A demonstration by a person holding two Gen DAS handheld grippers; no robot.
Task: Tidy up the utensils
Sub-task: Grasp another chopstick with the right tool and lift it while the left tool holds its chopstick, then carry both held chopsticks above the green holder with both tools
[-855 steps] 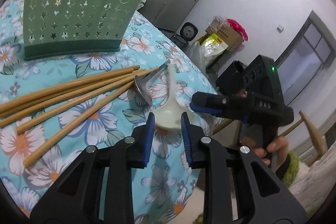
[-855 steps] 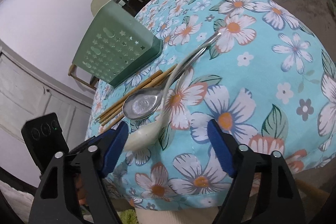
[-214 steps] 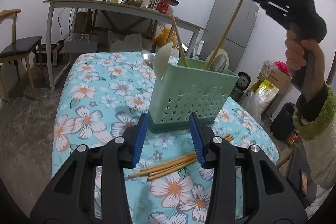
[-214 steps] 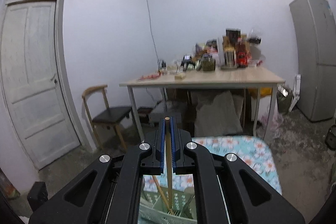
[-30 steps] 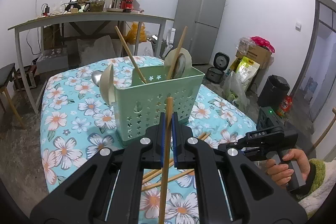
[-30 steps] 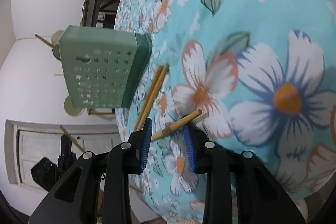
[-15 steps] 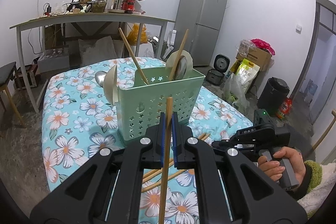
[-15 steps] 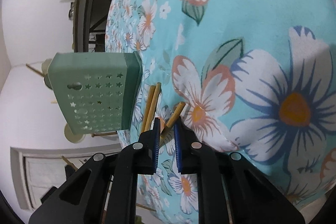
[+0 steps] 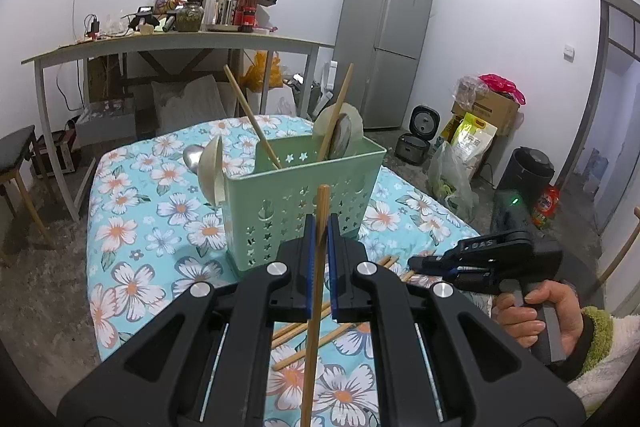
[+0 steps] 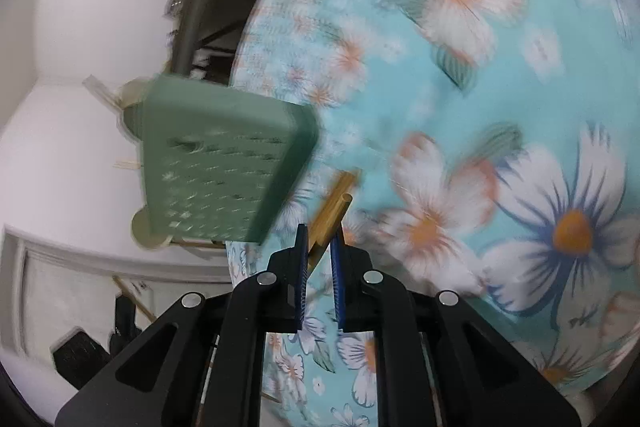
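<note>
Handling: the thin tan bamboo chopstick (image 9: 318, 259) in your left gripper (image 9: 319, 267) reads as light, stiff and smooth, so likely to pivot or slide in a pinch. You hold it approx mid-length, upright, tip above the blue pads, tail hanging below; jaws narrow, clamped on it. Judged adequate for a drop-in, but keep it vertical.

Right gripper (image 10: 320, 281): view badly blurred. Jaws near-closed w/ a second tan chopstick (image 10: 332, 217) between the pads, taken near one end. An end grip gives a long lever, so expect droop or swing.

Appearance: sticks are plain round pale-wood rods, no markings visible.

Location: pale green perforated plastic utensil caddy (image 9: 300, 203) w/ star cut-outs stands on the blue floral tablecloth (image 9: 132, 227), just beyond the left stick. It already holds two chopsticks leaning apart, plus cream and metal spoons. Several loose chopsticks (image 9: 320, 337) lie on the cloth in front of the caddy, below your grippers.
</note>
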